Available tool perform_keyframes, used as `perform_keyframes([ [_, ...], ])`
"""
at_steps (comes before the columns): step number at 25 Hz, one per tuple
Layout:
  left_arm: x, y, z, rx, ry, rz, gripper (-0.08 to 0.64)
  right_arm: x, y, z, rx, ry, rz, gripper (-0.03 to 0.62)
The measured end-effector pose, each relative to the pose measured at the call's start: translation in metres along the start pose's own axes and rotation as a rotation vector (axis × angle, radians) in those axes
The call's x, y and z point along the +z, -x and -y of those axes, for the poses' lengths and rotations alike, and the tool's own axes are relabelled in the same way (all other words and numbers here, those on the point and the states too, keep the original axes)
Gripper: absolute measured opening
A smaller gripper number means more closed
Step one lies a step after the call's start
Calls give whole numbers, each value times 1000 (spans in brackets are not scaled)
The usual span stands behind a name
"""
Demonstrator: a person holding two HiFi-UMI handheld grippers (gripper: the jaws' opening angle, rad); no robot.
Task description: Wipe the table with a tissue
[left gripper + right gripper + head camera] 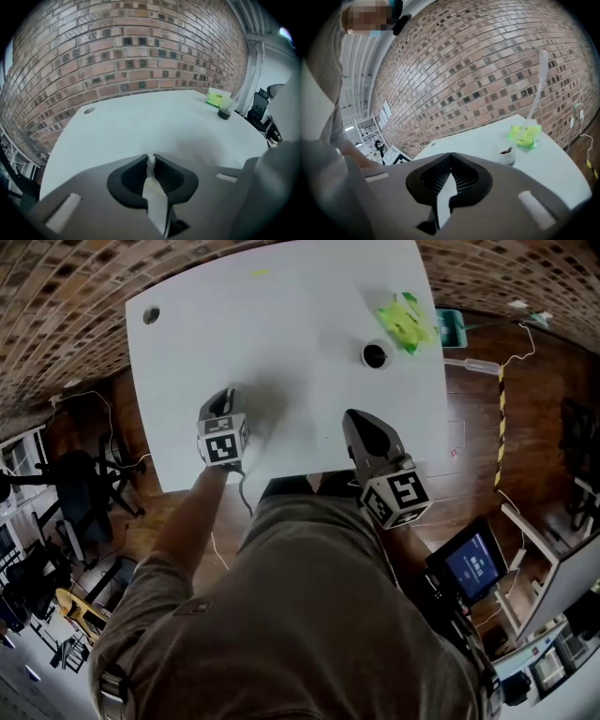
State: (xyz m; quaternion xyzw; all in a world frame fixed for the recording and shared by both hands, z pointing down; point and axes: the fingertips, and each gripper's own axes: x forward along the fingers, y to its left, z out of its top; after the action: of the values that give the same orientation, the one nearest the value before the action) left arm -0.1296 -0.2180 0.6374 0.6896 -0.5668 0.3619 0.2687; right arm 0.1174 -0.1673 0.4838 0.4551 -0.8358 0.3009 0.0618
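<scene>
Tissue, white and crumpled (150, 165), is clamped at the jaw tips of the left hand-held gripper (150, 156), over the white counter (140, 117). Right hand-held gripper (450, 155) is clenched, empty.

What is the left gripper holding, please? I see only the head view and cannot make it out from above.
Observer: In its own view, the left gripper has its tongs shut on a small twist of white tissue.
Operator: Thank you. And the other one?
Observer: The right gripper view shows the right gripper with its tongs shut together and nothing between them.
Operator: Is anything standing in the cup?
Observer: In the right gripper view, a thin dark stick leans inside it, near the green packet.
</scene>
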Motion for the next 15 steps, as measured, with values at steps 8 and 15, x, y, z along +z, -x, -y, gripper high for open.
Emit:
perform_keyframes([
  [8,5,-9,64,-116,-62,12,40,-6,8,10,-21,-5,23,12],
  [15,1,5,112,-222,-112,6,40,-1,19,7,-28,6,20,12],
])
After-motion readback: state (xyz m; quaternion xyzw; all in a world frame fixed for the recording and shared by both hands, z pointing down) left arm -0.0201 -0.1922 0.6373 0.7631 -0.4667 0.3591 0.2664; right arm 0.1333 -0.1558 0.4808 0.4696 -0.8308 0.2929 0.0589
